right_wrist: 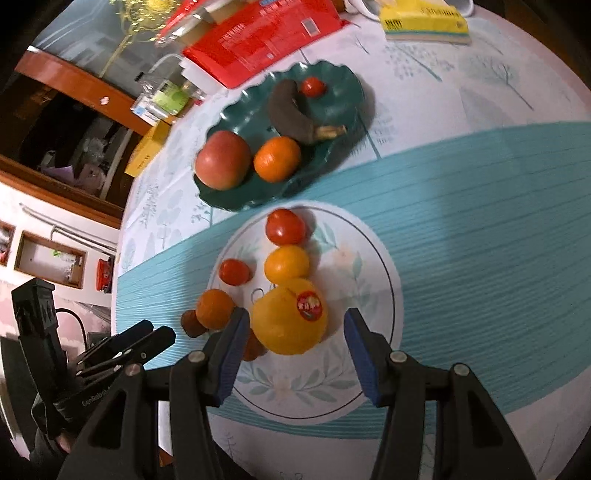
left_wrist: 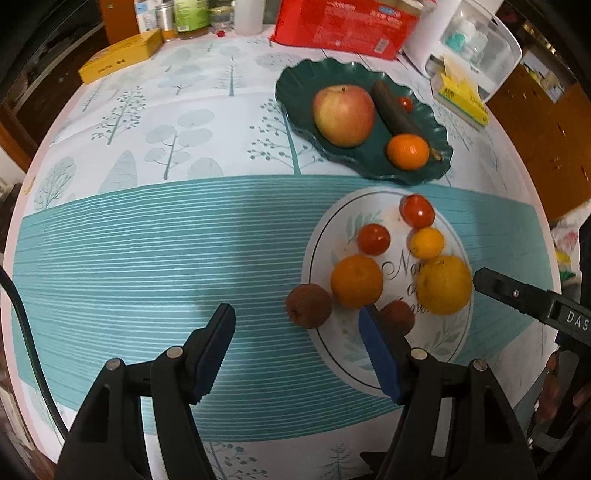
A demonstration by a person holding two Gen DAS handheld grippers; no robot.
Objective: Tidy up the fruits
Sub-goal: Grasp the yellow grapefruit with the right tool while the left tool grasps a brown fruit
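A white plate [left_wrist: 332,243] [right_wrist: 373,258] holds two red tomatoes [left_wrist: 373,239], a small yellow fruit [left_wrist: 427,242], an orange [left_wrist: 356,281], a big yellow orange [left_wrist: 445,285] [right_wrist: 290,319] with a sticker, and a brown fruit [left_wrist: 399,315]. Another brown fruit [left_wrist: 308,305] lies at the plate's left rim. A green dish [left_wrist: 295,85] [right_wrist: 229,192] holds an apple [left_wrist: 343,114], a dark banana [left_wrist: 395,109], an orange [left_wrist: 408,151] and a tomato. My left gripper [left_wrist: 297,321] is open above the brown fruit. My right gripper [right_wrist: 295,323] is open around the big yellow orange.
A red packet [left_wrist: 340,22] [right_wrist: 258,33], a yellow box [left_wrist: 118,55], jars [left_wrist: 188,14], a white appliance [left_wrist: 465,40] and a yellow tissue pack [left_wrist: 463,99] [right_wrist: 424,18] line the table's far side. The right gripper's body [left_wrist: 532,299] shows at the left wrist view's right.
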